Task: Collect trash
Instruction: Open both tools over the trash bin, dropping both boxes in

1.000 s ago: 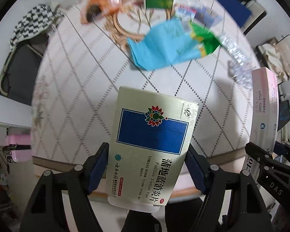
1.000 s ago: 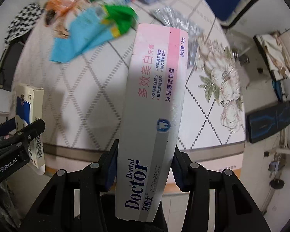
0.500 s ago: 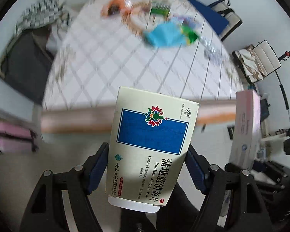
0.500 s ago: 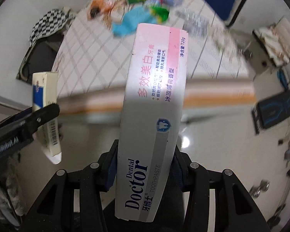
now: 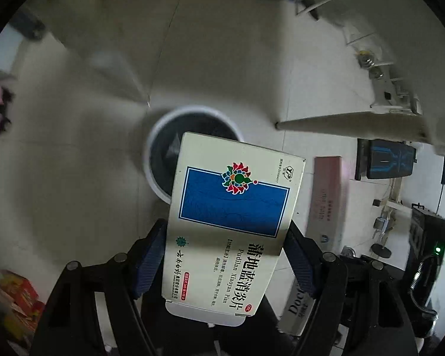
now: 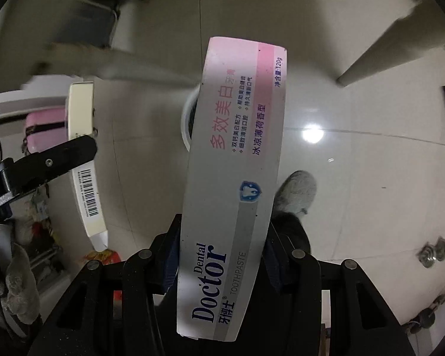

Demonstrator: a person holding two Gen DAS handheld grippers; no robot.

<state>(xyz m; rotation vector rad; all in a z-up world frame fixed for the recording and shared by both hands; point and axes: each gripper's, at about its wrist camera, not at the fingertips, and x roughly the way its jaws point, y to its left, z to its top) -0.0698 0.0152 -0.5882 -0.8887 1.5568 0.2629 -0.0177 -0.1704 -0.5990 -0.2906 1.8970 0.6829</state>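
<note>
My left gripper (image 5: 227, 255) is shut on a cream medicine box (image 5: 231, 225) with a blue panel. My right gripper (image 6: 222, 255) is shut on a long pink and grey toothpaste box (image 6: 237, 154). Both boxes hang over a round white trash bin (image 5: 151, 160) with a dark inside, standing on the tiled floor; its rim also shows in the right wrist view (image 6: 187, 115). The toothpaste box shows at the right of the left wrist view (image 5: 326, 201). The medicine box shows at the left of the right wrist view (image 6: 84, 172).
Pale glossy floor tiles (image 5: 74, 148) lie all around the bin. A table leg and edge (image 5: 350, 121) is at the right. A pink case (image 6: 41, 130) and clutter are at the left. A grey slipper (image 6: 296, 192) is on the floor beside the toothpaste box.
Both grippers have swung away from the table with the trash, down toward the floor. The bin has come into view under the two boxes. Both boxes stay gripped.
</note>
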